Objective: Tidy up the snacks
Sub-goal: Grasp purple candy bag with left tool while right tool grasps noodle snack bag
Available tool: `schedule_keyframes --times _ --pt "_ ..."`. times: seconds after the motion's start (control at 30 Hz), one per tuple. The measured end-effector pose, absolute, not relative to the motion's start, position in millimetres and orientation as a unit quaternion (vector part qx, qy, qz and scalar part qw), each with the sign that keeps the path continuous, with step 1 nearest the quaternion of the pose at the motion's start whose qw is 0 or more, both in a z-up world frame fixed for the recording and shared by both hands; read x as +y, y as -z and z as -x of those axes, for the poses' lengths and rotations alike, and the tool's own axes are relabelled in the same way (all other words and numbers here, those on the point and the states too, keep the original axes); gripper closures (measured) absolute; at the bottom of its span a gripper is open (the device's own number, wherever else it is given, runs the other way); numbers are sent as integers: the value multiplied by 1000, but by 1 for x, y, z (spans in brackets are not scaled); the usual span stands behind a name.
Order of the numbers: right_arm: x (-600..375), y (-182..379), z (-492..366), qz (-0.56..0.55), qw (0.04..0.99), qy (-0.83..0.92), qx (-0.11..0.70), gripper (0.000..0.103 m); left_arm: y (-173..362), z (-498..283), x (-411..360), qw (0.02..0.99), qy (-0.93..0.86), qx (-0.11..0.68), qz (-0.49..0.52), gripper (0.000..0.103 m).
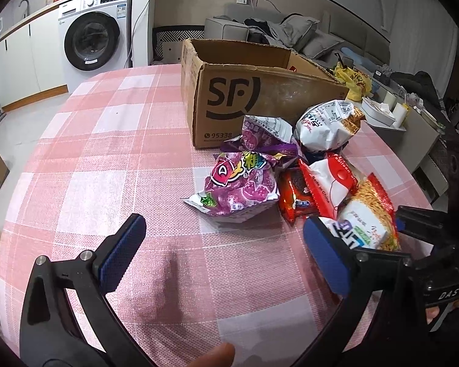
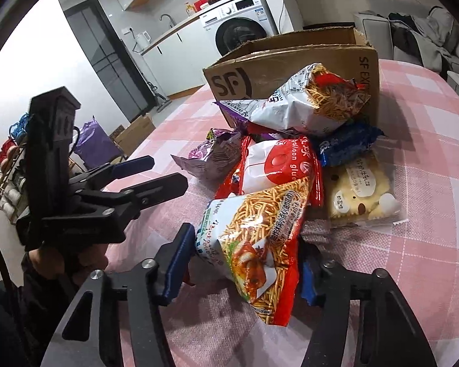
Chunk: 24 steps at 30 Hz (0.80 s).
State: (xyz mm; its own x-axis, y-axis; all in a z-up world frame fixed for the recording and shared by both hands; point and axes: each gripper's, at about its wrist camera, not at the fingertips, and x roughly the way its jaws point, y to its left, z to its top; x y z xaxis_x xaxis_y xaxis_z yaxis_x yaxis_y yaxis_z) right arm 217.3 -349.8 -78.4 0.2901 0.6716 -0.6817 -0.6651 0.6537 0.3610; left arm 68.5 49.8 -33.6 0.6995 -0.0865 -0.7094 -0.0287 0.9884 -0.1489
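The right gripper (image 2: 244,263) had its fingers clamped on the noodle-snack bag (image 2: 254,244) at the pile's near edge on the surface (image 1: 122,153), best lifted straight toward the cardboard box (image 2: 290,61), while the left gripper (image 1: 223,253) hung released

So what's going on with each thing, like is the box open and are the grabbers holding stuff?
Cardboard box: open at the top, upright on the table.
Noodle snack bag: sealed, between the right gripper's pads.
Right gripper: shut on the noodle snack bag.
Left gripper: open, holding nothing.
Purple candy bag: lying on the tablecloth, crumpled.
Washing machine: door closed.
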Motion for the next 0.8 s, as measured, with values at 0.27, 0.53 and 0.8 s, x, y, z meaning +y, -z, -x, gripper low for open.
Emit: schedule_keyframes --times 0.27,0.53,0.8 --pt "-372 66 -209 -16 818 -411 403 48 38 -71 52 918 14 389 80 1" --pt "-397 49 -207 -42 838 -401 368 48 41 -78 55 914 10 395 91 1" --pt "-421 47 -210 -63 852 -373 361 48 41 -92 51 917 -5 391 81 1"
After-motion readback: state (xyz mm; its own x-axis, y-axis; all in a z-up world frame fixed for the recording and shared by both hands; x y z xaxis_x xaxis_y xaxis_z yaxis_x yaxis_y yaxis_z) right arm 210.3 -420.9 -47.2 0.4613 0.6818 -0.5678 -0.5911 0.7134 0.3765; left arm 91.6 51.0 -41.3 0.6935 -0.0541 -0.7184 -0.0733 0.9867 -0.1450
